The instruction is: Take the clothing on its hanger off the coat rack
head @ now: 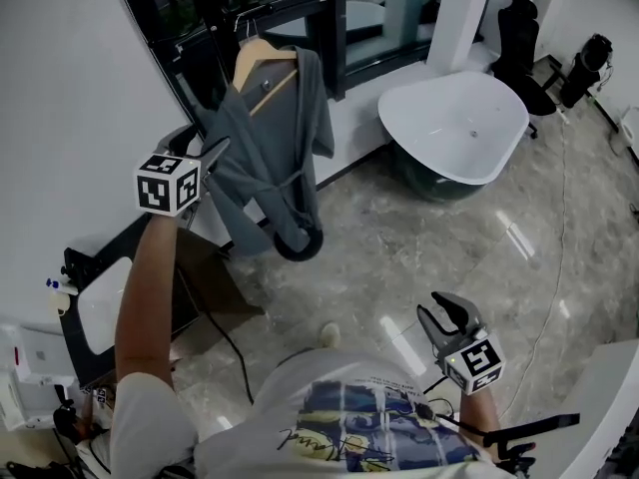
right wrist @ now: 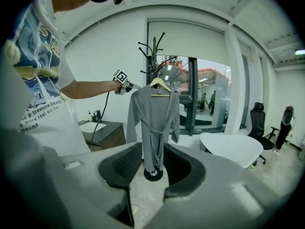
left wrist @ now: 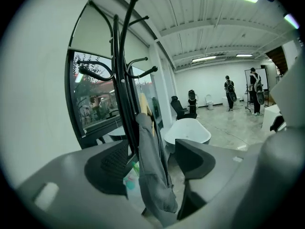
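On the coat rack [left wrist: 121, 80], the robe [left wrist: 155, 185] hangs between the left gripper's [left wrist: 151, 149] wide-apart fingers [left wrist: 107, 168].

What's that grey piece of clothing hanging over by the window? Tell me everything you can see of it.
It is a grey robe of soft-looking cloth, with long sleeves and a thin belt tied at the waist. It hangs on a pale wooden hanger hooked on the black coat rack, its hem just above the rack's round base. The open left tool is beside one sleeve; contact is unclear.
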